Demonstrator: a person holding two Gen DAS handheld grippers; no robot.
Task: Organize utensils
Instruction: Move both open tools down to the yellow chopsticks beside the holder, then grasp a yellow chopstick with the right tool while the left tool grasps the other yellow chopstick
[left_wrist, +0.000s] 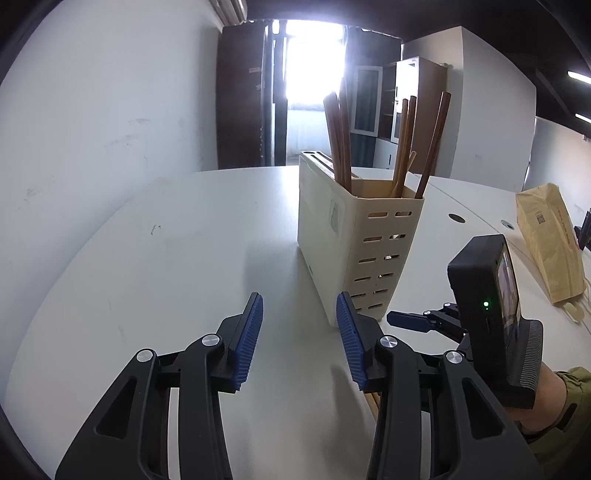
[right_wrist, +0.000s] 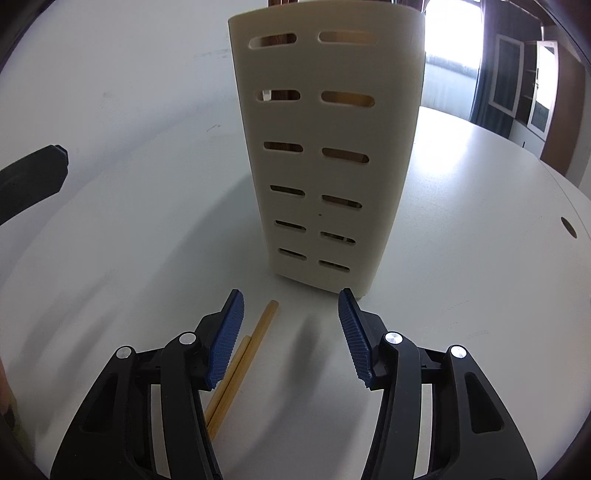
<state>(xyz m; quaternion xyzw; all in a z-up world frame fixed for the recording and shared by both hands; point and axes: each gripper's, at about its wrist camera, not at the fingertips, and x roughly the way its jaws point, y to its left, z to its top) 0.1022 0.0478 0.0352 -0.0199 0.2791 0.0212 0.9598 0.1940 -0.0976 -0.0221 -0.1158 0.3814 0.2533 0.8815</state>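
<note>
Where right gripper (right_wrist: 291, 332) gapes, chopsticks (right_wrist: 243, 358) under its left finger

matt cream plastic holder (right_wrist: 325, 147), light wooden chopsticks (right_wrist: 240, 362), smooth white table (right_wrist: 461, 295), seemingly ribbed rubber pads (right_wrist: 354, 339).

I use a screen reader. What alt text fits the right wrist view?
The right gripper hangs open over a white table, with two pale wooden chopsticks lying by its left jaw. Just beyond stands a cream slotted utensil holder.
</note>
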